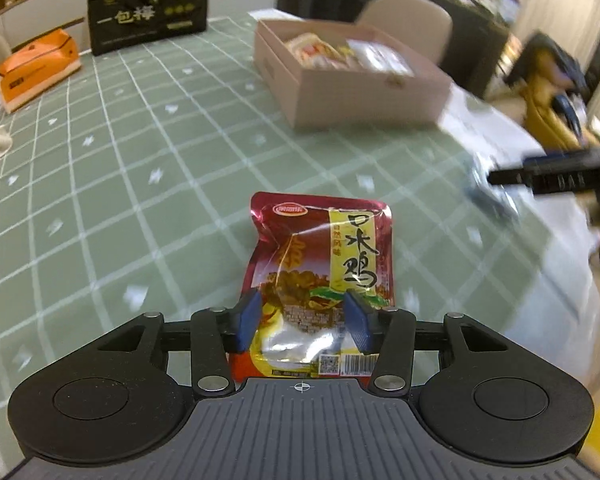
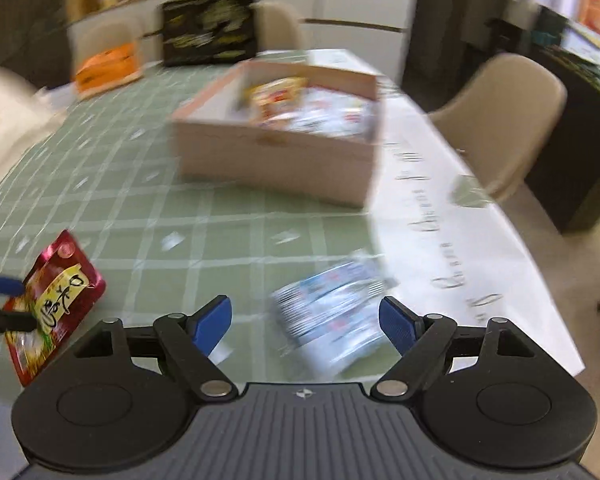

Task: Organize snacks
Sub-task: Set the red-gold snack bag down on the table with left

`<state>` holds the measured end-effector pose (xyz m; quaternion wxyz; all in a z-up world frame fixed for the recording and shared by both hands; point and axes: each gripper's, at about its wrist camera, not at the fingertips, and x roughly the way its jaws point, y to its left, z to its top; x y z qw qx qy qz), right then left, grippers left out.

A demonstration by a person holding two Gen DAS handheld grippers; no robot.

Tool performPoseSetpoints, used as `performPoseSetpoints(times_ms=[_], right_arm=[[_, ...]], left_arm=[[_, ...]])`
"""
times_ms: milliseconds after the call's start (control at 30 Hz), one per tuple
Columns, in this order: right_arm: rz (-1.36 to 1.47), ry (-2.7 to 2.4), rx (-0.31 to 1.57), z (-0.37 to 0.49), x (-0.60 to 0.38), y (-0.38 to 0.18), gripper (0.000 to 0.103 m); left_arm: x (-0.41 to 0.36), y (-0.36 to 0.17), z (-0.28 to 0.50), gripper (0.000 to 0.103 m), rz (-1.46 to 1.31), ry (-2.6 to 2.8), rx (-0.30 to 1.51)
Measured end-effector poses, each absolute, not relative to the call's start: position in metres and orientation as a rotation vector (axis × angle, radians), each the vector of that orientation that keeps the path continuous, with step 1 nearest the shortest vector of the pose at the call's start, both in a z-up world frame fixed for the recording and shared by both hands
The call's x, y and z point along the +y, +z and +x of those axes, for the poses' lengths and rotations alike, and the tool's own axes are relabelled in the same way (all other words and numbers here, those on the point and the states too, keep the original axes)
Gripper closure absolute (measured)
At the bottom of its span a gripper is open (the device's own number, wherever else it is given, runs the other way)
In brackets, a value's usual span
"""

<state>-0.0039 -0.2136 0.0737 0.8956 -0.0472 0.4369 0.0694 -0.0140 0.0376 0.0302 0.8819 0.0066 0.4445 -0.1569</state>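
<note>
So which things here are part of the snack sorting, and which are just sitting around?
Part of the job:
- red snack packet, between the left gripper fingers
- white-and-blue packet, before the open right gripper
- pink box holding snacks

Lying about:
- black bag
- orange tissue box
- beige chair

The red snack pouch [image 1: 320, 276] reads "口水鸡"; the black bag [image 1: 148, 4] reads "一包棒".
</note>
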Motion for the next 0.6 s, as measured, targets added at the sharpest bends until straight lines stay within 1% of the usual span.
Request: performPoseSetpoints(times_ms=[100,200,367,433,533,600], right_arm=[[-0.052,0.084,0.923,0.017,-0.228,0.063,0.022],[0.007,0.064,0.964,0.026,-0.228,0.051,0.031],[0.04,0.148,0.974,-0.002,-0.183,0.057,0.03],[0.097,0.244,0.988,-0.01,-0.164,0.06,0.029],[0.19,0.402,1.03,-0.012,-0.138,0.062,0.029],[0.198,0.405,1.013,-0.007,-0.123,0.064,0.028]], left_arm=[[0.028,0.028,0.011,0.051,-0.04,-0.317,0.912],[0.028,0.029,0.022,0.054,-0.091,-0.319,0.919],[0.052,0.035,0.007,0.055,-0.178,-0.29,0.921],[0.063,0.037,0.001,0.055,-0.208,-0.276,0.93],[0.08,0.041,-0.011,0.055,-0.229,-0.245,0.936],[0.091,0.045,-0.019,0.055,-0.245,-0.218,0.929]])
